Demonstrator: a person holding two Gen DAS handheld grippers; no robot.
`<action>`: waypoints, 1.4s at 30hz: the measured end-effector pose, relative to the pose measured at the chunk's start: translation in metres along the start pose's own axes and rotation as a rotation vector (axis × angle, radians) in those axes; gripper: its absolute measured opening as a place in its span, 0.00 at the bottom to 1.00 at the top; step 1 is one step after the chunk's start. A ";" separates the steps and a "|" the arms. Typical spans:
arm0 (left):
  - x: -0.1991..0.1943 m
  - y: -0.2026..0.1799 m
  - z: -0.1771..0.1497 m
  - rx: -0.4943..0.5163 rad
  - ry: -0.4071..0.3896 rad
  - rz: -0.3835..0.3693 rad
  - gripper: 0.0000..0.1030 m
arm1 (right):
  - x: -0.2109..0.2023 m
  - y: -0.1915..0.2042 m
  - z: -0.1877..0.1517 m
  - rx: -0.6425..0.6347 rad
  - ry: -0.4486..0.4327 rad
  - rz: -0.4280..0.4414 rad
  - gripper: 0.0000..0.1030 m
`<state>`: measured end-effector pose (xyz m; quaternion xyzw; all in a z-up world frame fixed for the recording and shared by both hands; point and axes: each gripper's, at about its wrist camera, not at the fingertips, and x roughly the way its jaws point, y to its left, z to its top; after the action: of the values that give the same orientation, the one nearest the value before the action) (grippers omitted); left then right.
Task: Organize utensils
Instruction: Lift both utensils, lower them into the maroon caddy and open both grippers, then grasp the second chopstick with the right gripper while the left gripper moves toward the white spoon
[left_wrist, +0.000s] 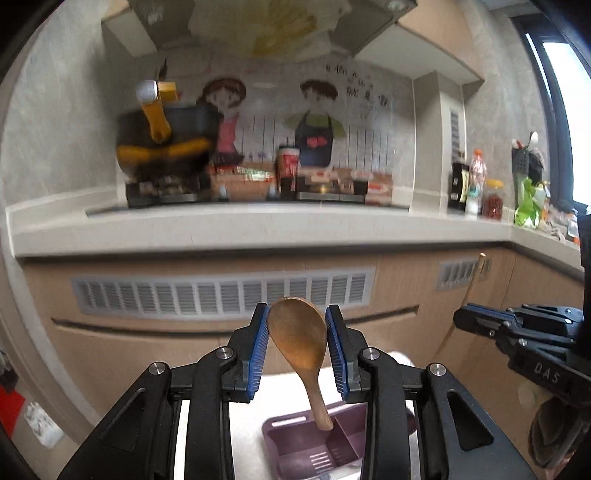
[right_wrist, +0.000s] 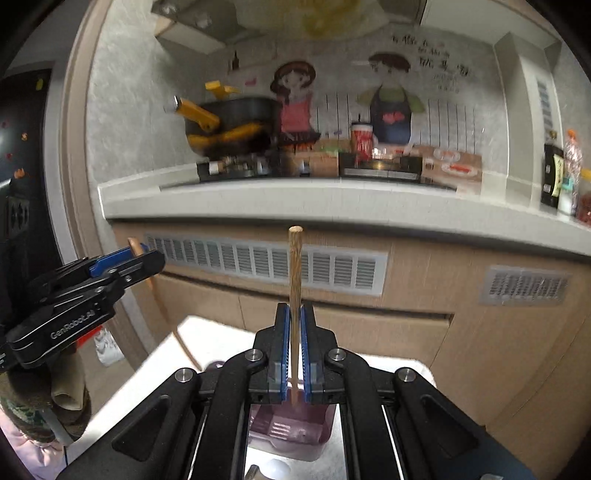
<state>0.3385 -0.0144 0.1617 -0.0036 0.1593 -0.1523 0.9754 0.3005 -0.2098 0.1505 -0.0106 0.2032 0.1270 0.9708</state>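
My left gripper (left_wrist: 297, 325) is shut on a wooden spoon (left_wrist: 300, 341), bowl up between the blue pads, handle pointing down over a purple utensil holder (left_wrist: 295, 443). My right gripper (right_wrist: 294, 339) is shut on a wooden chopstick (right_wrist: 294, 273) that stands upright, its lower end above the same purple holder (right_wrist: 291, 432). The holder sits on a white table (right_wrist: 155, 369). The right gripper shows at the right of the left wrist view (left_wrist: 517, 332), and the left gripper at the left of the right wrist view (right_wrist: 85, 291).
A kitchen counter (left_wrist: 258, 229) runs across the back with a black and yellow pot (left_wrist: 162, 144) on a stove, a red cup (left_wrist: 288, 162) and bottles and jars (left_wrist: 476, 184) at the right. Cabinet fronts with vent grilles (left_wrist: 221, 291) stand below it.
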 end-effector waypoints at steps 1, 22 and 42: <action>0.012 0.001 -0.007 -0.005 0.023 -0.003 0.31 | 0.010 -0.001 -0.007 0.001 0.027 0.002 0.06; 0.023 0.008 -0.116 -0.096 0.275 0.042 0.65 | 0.025 -0.005 -0.119 -0.039 0.251 -0.066 0.83; -0.067 0.017 -0.250 -0.119 0.521 0.105 0.71 | -0.015 0.007 -0.234 -0.176 0.464 -0.144 0.74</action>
<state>0.2051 0.0319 -0.0558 -0.0134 0.4135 -0.0874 0.9062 0.1940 -0.2233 -0.0584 -0.1383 0.4073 0.0688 0.9002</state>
